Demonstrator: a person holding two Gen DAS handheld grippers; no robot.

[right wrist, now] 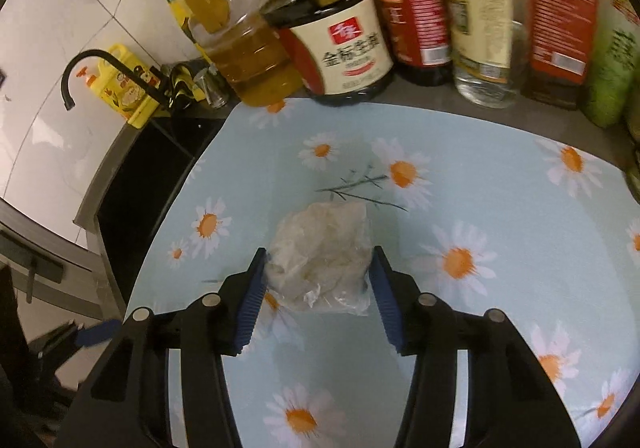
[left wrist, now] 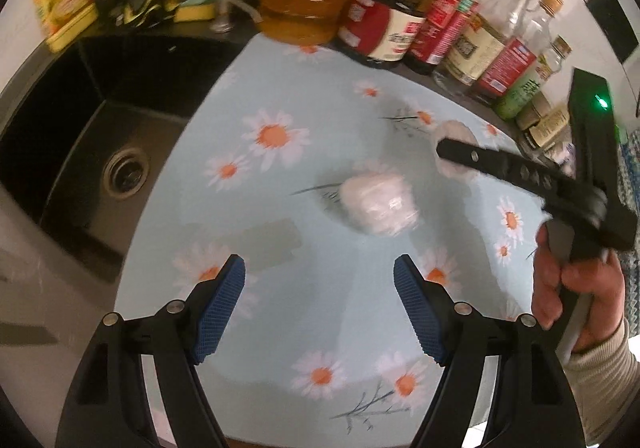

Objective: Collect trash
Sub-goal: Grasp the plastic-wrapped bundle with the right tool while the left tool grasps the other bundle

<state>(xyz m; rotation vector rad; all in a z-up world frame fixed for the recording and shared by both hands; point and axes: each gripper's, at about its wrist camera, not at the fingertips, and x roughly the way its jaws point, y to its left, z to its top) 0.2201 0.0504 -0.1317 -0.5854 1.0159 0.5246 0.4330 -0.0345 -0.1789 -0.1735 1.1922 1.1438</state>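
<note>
A crumpled clear plastic wad [right wrist: 320, 260] is being bracketed by the right gripper [right wrist: 318, 284] at the centre of the right wrist view, on the daisy-print mat [right wrist: 500, 188] covering the worktop. The blue pads [right wrist: 250, 308] are being brought against the wad's two sides; contact appears made, though a firm squeeze cannot be confirmed. The left gripper [left wrist: 320, 308] is being held about two-thirds open and empty at the lower centre of the left wrist view, with a second white crumpled wad [left wrist: 378, 204] lying just above it, mid-frame. Both wads are judged light, soft and springy, with slippery film; they are best taken across the thickest middle, since loose edges may slide out. Across the top of the right wrist view, a dark soy sauce bottle [right wrist: 344, 56] is being shown, its label reading "金标生抽" under a red square logo. Other bottle labels are too blurred to be read.
</note>
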